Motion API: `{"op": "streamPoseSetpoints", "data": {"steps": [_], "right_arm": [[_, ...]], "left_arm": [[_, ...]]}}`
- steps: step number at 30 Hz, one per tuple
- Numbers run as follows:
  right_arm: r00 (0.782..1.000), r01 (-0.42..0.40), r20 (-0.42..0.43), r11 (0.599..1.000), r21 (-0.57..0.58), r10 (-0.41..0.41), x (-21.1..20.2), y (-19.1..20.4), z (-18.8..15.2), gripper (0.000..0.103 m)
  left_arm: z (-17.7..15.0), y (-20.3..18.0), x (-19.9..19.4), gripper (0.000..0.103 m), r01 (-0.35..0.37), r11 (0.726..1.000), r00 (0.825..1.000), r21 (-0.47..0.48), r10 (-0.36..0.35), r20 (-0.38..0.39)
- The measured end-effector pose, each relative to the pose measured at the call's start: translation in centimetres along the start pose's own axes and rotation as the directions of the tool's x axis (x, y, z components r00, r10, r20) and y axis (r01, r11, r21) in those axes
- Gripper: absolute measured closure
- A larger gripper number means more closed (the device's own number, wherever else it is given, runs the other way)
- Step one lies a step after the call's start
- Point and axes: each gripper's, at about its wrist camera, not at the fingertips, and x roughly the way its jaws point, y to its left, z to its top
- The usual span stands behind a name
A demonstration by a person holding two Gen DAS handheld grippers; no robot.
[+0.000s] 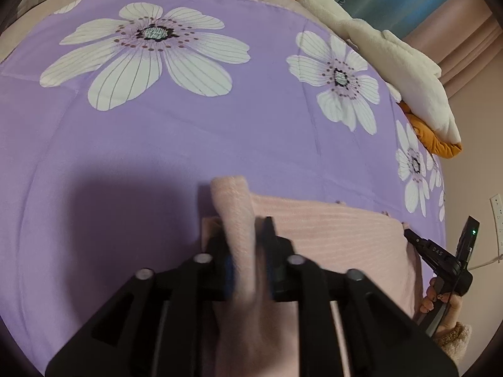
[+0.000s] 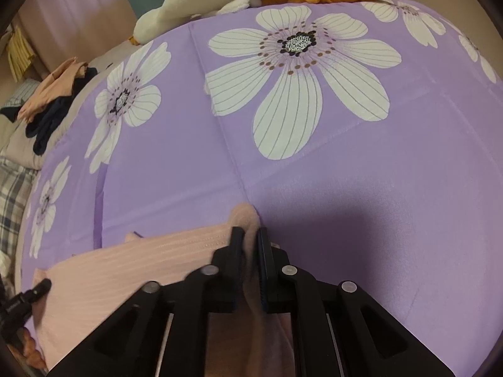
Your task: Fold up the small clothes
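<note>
Right gripper (image 2: 250, 235) (jaws clamped) on pink garment (image 2: 132, 267)

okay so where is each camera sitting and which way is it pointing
Left wrist: rides the left tool, looking down across the purple bedspread; pink garment edge between its fingers; far right, a hand with the right tool.
Right wrist: rides the right tool, same downward look, pinching the garment's other corner; left tool's tip low left.
Shared: garment, bedspread, white plush toy.
</note>
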Motion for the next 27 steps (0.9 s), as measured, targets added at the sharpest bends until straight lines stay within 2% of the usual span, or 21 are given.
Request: {"op": "streamPoseSetpoints", "data": {"steps": [1, 2, 3, 4, 5, 6, 7, 10, 14, 17, 20, 24, 25, 27], "right_arm": [[1.000, 0.009, -0.004, 1.000, -0.013, -0.009, -0.3, 0.1, 0.0, 0.094], [1.000, 0.014, -0.003, 1.000, -0.020, -0.014, -0.6, 0.5, 0.0, 0.092], [1.000, 0.021, 0.004, 0.999, -0.027, -0.021, -1.4, 0.6, -0.1, 0.087], [1.000, 0.028, 0.013, 0.999, -0.030, -0.028, -1.9, 0.8, -0.3, 0.069], [0.999, 0.039, 0.028, 0.999, -0.027, -0.038, -3.0, 0.7, -0.7, 0.057], [0.998, 0.040, 0.052, 0.999, -0.012, -0.039, -4.3, 0.4, -1.3, 0.041], [0.997, 0.027, 0.073, 1.000, 0.004, -0.028, -5.2, 0.1, -1.8, 0.037], [0.994, -0.057, 0.098, 0.994, 0.095, 0.047, -8.4, -2.1, -4.5, 0.036], [0.990, -0.144, 0.033, 0.959, 0.243, 0.140, -9.7, -5.3, -9.1, 0.035], [0.986, -0.155, -0.013, 0.941, 0.302, 0.166, -10.0, -6.3, -12.5, 0.035], [0.983, -0.174, 0.008, 0.923, 0.344, 0.182, -11.0, -6.7, -14.9, 0.035], [0.955, -0.287, 0.036, 0.889, 0.356, 0.294, -10.4, -5.6, -15.1, 0.036], [0.947, -0.312, 0.042, 0.880, 0.359, 0.319, -9.8, -5.3, -14.7, 0.036], [0.946, -0.321, 0.066, 0.882, 0.343, 0.319, -8.6, -4.6, -13.7, 0.036]], "left_arm": [[-0.2, -0.3, -0.8, 0.059, 0.008, 1.000, 1.000, 0.007, -0.008, 0.005], [-0.4, -0.5, -1.4, 0.051, 0.008, 1.000, 1.000, 0.014, -0.009, 0.015], [-0.6, -0.6, -2.1, 0.036, 0.002, 1.000, 1.000, 0.020, -0.003, 0.030], [-0.9, -0.6, -3.0, 0.027, -0.009, 1.000, 0.999, 0.023, 0.008, 0.047], [-1.3, -0.5, -3.8, 0.025, -0.010, 1.000, 0.998, 0.023, 0.009, 0.057], [-1.6, -0.4, -4.4, 0.023, -0.003, 1.000, 0.998, 0.022, 0.002, 0.057], [-2.1, -0.2, -4.9, 0.022, 0.009, 1.000, 0.999, 0.020, -0.010, 0.046], [-3.9, 0.7, -5.6, 0.021, 0.033, 0.999, 0.999, 0.002, -0.033, -0.015], [-6.6, 1.0, -5.7, 0.021, 0.050, 0.999, 0.996, -0.005, -0.050, -0.080], [-8.3, 1.1, -5.5, 0.021, 0.060, 0.998, 0.992, -0.022, -0.062, -0.113], [-9.6, 1.0, -5.3, 0.020, 0.118, 0.991, 0.985, -0.056, -0.124, -0.119], [-10.3, -0.6, -4.8, 0.024, 0.108, 0.994, 0.988, -0.002, -0.107, -0.115], [-10.3, -0.8, -4.5, 0.034, 0.132, 0.991, 0.984, -0.011, -0.133, -0.117], [-10.3, -0.9, -3.6, 0.041, 0.151, 0.988, 0.978, -0.042, -0.155, -0.136]]}}
